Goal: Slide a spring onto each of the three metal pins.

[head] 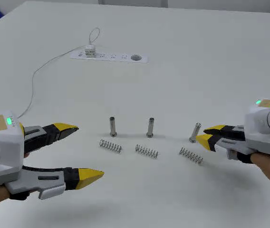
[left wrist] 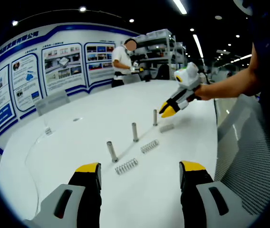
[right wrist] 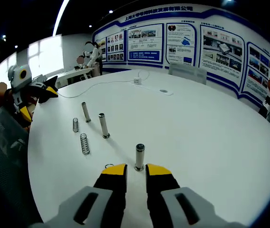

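The white plastic left gripper point(head: 88, 151) and its matching right gripper point(head: 201, 133) have black jaws with pointed yellow tips and small green lights on top. A tan sticker marks the left body.

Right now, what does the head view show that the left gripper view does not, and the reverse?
Head view adds: the white body of the left gripper, with its green light. Left gripper view adds: display boards on the wall, a standing person and ceiling lights. Shared: three upright pins, three springs lying beside them, the right gripper near one end pin, and the white table.
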Demonstrator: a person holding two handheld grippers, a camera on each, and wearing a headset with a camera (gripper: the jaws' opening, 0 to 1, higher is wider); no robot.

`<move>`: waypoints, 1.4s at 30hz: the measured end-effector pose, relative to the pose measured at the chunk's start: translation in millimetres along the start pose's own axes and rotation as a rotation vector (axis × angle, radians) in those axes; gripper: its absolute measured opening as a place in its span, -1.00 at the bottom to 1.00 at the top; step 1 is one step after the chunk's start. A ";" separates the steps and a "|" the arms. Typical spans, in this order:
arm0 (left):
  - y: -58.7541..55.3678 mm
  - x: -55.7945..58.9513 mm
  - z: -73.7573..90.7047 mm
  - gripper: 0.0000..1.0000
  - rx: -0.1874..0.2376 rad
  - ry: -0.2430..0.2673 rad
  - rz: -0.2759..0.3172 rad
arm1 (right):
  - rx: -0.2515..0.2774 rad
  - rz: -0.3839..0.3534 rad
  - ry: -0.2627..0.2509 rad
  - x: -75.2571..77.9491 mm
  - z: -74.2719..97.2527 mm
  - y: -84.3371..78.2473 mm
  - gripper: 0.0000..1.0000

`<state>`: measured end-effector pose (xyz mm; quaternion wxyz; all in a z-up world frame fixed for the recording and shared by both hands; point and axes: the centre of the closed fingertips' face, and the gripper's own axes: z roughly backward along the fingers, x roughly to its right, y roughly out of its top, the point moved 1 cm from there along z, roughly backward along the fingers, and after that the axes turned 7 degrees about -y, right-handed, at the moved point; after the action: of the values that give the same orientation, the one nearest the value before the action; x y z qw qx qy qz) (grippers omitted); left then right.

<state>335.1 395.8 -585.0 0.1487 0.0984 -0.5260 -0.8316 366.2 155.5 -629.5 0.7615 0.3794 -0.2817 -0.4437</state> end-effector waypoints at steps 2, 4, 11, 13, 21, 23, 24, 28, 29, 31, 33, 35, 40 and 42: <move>-0.1 0.3 -0.4 0.36 -0.002 -0.002 -0.001 | -0.007 0.005 0.006 -0.9 2.9 -4.9 -0.67; 0.2 0.6 -0.6 0.36 -0.003 -0.004 -0.002 | -0.006 -0.007 0.019 -1.6 5.8 -7.8 -0.67; 0.3 0.9 -1.4 0.36 -0.005 -0.007 -0.003 | -0.015 0.021 0.094 -16.1 8.8 -15.6 -0.67; 0.3 1.0 -1.6 0.36 -0.005 -0.007 -0.003 | -0.020 0.028 0.113 -21.0 9.0 -17.3 -0.67; -1.7 1.5 -1.1 0.36 -0.011 -0.009 0.001 | -0.071 0.087 0.170 -33.8 4.5 -29.1 -0.68; -1.7 1.7 -1.2 0.35 -0.011 -0.010 0.001 | -0.082 0.101 0.174 -32.1 1.2 -32.5 -0.68; -1.6 1.9 -1.4 0.35 -0.012 -0.011 0.000 | -0.087 0.106 0.178 -31.3 -1.2 -34.1 -0.68; -1.0 2.8 -2.6 0.35 -0.013 -0.016 -0.003 | -0.097 0.118 0.186 -30.0 -5.1 -37.1 -0.69; -0.9 3.1 -2.9 0.35 -0.013 -0.017 -0.003 | -0.100 0.120 0.188 -29.5 -6.0 -38.0 -0.70; -1.0 3.4 -3.3 0.35 -0.013 -0.019 -0.004 | -0.103 0.119 0.194 -29.3 -6.9 -39.8 -0.70; -1.3 3.7 -3.5 0.34 -0.013 -0.020 -0.003 | -0.105 0.125 0.194 -28.2 -8.0 -41.6 -0.72; -2.1 4.3 -3.7 0.34 -0.014 -0.022 -0.001 | -0.094 0.129 0.192 -26.1 -7.9 -41.5 -0.74; -3.6 7.3 -5.4 0.33 -0.022 -0.032 -0.004 | -0.093 0.147 0.192 -29.2 -4.1 -40.2 -0.76; -3.9 9.5 -7.1 0.32 -0.028 -0.043 -0.011 | -0.099 0.150 0.192 -29.6 -3.9 -40.7 -0.77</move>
<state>327.9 388.0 -591.6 0.1341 0.0815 -0.5166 -0.8417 337.2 170.2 -668.1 0.8338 0.3600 -0.2128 -0.3604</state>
